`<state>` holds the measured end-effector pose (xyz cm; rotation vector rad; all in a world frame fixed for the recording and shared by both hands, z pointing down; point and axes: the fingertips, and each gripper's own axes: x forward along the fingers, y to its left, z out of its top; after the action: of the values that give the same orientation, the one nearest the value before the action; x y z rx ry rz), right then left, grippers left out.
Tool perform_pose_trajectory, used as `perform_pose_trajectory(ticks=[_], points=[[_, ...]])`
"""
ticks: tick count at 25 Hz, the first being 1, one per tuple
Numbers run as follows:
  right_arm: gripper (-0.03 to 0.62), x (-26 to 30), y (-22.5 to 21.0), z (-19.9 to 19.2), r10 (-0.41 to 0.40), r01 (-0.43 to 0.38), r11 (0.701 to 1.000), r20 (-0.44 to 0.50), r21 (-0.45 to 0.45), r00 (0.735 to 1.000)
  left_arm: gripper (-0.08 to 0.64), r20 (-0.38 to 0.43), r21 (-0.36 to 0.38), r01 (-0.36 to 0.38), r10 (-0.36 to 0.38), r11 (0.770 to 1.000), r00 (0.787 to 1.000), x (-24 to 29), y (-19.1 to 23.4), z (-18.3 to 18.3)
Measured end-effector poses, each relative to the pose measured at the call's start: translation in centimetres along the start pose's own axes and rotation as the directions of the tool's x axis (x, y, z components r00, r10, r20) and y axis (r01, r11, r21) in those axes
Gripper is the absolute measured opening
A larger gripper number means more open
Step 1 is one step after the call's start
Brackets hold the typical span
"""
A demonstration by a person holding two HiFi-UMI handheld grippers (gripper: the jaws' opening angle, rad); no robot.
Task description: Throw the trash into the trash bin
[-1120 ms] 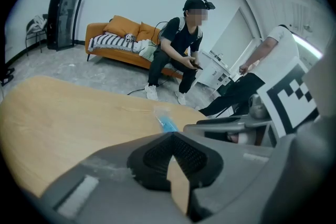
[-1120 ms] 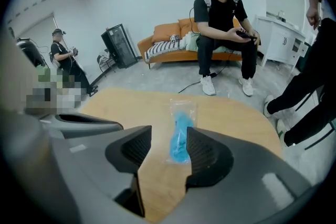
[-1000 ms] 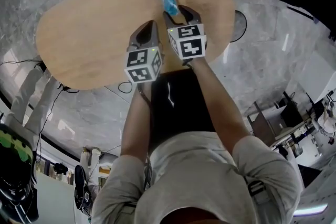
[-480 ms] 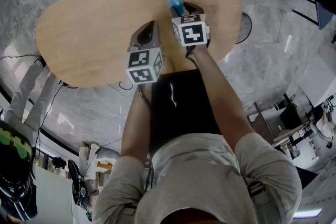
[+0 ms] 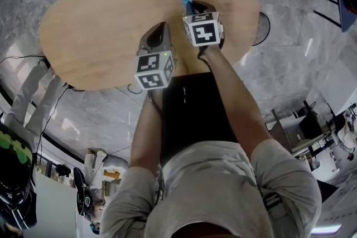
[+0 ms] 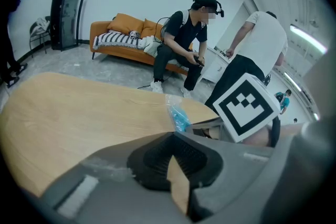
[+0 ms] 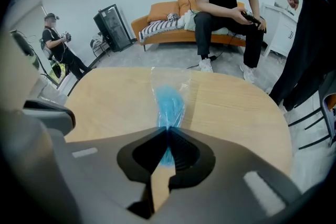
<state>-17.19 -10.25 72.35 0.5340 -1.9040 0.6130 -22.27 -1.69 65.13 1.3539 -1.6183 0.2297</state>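
At the far edge of the oval light-wood surface (image 5: 100,30), the right tongs (image 7: 167,132) pinch the clear plastic bag with blue contents (image 7: 169,102).
The right tongs' jaws have just been closing and now press on the bag's near end. The rest of the bag lies flat on the surface, stretching away from them. The left tongs (image 6: 171,136) are closed with nothing between them, over the near part of the surface just beside the right ones. Room: glossy grey marble floor (image 5: 290,69), an orange sofa (image 6: 126,53) against a white wall, a tall black cabinet (image 6: 65,18) next to it. A person in black (image 6: 184,44) sits on the sofa. A person in a white shirt (image 6: 262,39) stands near the surface.
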Motion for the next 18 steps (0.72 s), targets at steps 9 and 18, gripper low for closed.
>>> perform_pose_trajectory(ticks=[9, 18], points=[[0.021, -5.4, 2.3, 1.1, 0.020, -0.021, 1.000, 0.107, 0.012, 0.994, 0.017, 0.039, 0.045, 0.002, -0.004, 0.999, 0.999, -3.6, -1.6, 1.0], [0.021, -17.4, 5.5, 1.7, 0.023, -0.026, 1.000, 0.246, 0.007, 0.969, 0.017, 0.113, 0.083, 0.022, -0.031, 0.996, 0.993, -11.5, -6.7, 3.7]])
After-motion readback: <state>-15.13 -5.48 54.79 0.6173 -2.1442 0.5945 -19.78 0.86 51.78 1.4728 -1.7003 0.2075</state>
